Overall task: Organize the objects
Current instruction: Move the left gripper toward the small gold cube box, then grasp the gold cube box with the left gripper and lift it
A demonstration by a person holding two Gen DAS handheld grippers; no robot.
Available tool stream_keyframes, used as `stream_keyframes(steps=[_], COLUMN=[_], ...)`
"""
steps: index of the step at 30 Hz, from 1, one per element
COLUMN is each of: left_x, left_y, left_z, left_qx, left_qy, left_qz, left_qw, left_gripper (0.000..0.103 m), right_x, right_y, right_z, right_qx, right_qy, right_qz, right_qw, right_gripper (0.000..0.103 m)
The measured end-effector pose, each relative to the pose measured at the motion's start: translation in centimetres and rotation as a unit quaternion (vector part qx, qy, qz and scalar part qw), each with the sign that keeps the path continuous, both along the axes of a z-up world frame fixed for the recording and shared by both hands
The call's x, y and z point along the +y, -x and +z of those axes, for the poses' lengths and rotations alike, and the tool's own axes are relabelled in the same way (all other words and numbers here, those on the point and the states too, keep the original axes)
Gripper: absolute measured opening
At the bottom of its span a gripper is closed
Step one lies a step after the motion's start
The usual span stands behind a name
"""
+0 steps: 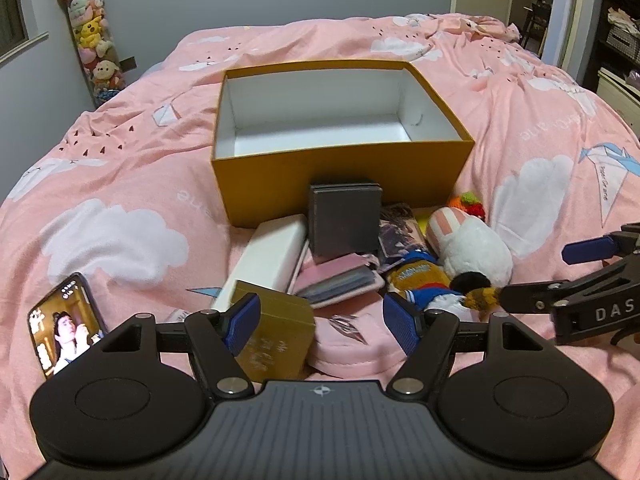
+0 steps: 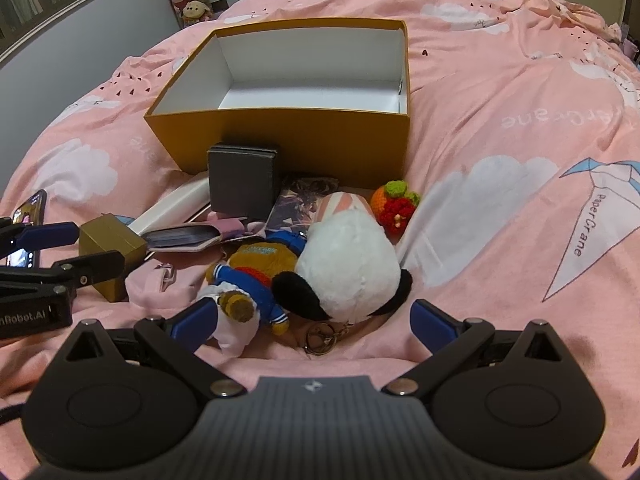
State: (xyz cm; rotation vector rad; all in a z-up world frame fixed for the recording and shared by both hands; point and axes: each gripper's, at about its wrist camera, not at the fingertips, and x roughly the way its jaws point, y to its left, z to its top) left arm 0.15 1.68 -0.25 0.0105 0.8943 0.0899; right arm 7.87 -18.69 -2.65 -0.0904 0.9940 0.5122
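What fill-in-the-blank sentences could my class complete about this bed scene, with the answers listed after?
1. The big yellow box on the bed holds ____.
2. The grey case leans upright against the box's ____ wall.
3. The phone lying on the pink blanket has its screen switched ____.
4. The left tongs stand ____, gripping nothing.

Missing words: nothing; front; on; open

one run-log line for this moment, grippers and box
left gripper: open, over gold box | right gripper: open, near white plush | yellow box: empty | items: on bed
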Motion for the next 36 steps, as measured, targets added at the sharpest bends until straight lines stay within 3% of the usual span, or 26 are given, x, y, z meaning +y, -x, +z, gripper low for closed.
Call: stream_keyframes(steps=[5, 8, 12, 16, 24, 26, 31, 36], left_x=[2.0, 2.2, 2.0, 2.1, 1.0, 1.0, 1.4, 1.5], left_y=[-0.5, -0.7, -0.8, -1.3, -1.8, -2.0, -2.2, -2.0], left_z=[0.7, 0.8, 0.4, -0.8, -3.4, -3.5, -3.4, -3.0], left_qx=[0.009, 0.020, 0.026, 0.038, 0.058, 0.058, 0.066, 0.061], left_qy=[0.012, -0.016, -0.029, -0.035, -0.090, -0.092, -0.080, -0.070], left_qz=[0.016, -0.003, -0.039, -0.045, -0.050, -0.046, -0.037, -0.025], left_qw=[0.9998, 0.9997, 0.9985, 0.9976, 0.9930, 0.9930, 0.9939, 0.9954], left_gripper=[0.082, 0.084, 0.090, 0.091, 0.091, 0.090, 0.073, 0.071], right_x=[0.4, 1.2, 2.7, 4.2, 6.0, 6.3, 6.8, 7.9], right_y=[-0.8, -1.3, -2.4, -3.0, -4.5, -4.9, -6.3, -7.4], right_z=[0.4, 0.8, 1.3, 1.4, 0.3, 0.1, 0.2, 0.7], right_qx=[0.003, 0.003, 0.004, 0.010, 0.041, 0.048, 0.066, 0.068], right_qy=[-0.013, -0.017, -0.022, -0.026, -0.021, -0.022, -0.041, -0.070], right_qz=[0.014, 0.035, 0.065, 0.096, 0.120, 0.123, 0.123, 0.137], right_qw=[1.000, 0.999, 0.998, 0.995, 0.992, 0.991, 0.989, 0.986], right_gripper=[0.101, 0.093, 0.093, 0.093, 0.092, 0.092, 0.089, 0.085])
